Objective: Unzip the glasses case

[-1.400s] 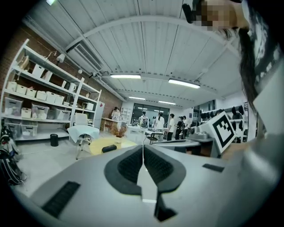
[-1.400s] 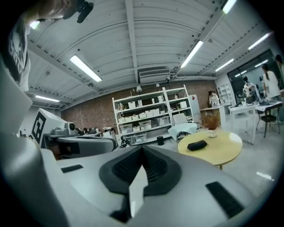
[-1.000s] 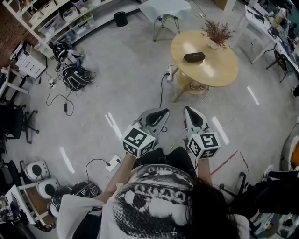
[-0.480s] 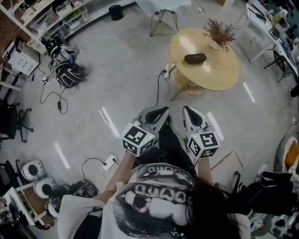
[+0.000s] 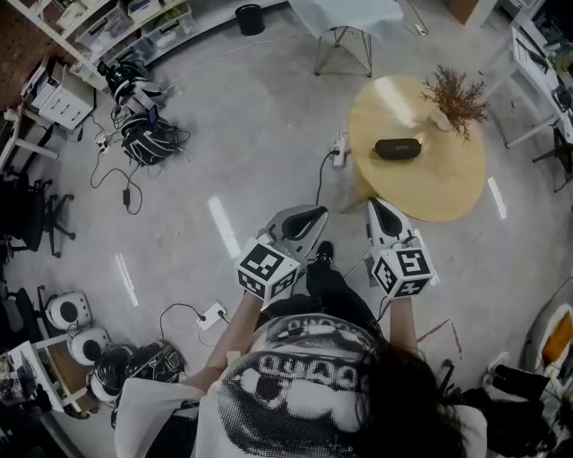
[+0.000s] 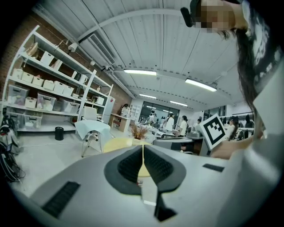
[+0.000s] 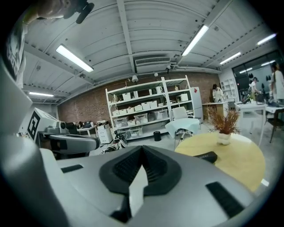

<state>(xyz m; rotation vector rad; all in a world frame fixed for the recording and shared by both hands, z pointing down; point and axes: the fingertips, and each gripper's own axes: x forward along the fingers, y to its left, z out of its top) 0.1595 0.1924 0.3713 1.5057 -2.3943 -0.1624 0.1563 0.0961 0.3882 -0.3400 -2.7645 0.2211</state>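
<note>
The black glasses case point(image 5: 397, 148) lies zipped on the round wooden table point(image 5: 430, 192), beside a potted dry plant point(image 5: 455, 97). Both grippers are held out in front of the person over the floor, well short of the table. My left gripper point(image 5: 309, 215) is shut with nothing in it; its pads meet in the left gripper view point(image 6: 142, 150), and the table point(image 6: 116, 144) shows far beyond. My right gripper point(image 5: 376, 207) is also shut and empty point(image 7: 142, 153). In the right gripper view the case point(image 7: 205, 156) lies ahead and to the right on the table, near the plant point(image 7: 224, 124).
A chair draped in white cloth point(image 5: 345, 22) stands beyond the table. A power strip with a cable point(image 5: 339, 143) lies by the table's left side. Bags and cables point(image 5: 143, 139) lie at the left, below shelving point(image 5: 98, 36). Another power strip point(image 5: 213, 315) lies near the person's feet.
The person has moved closer to the round table, which now sits further right in the head view. Both grippers travelled along, still shut and empty.
</note>
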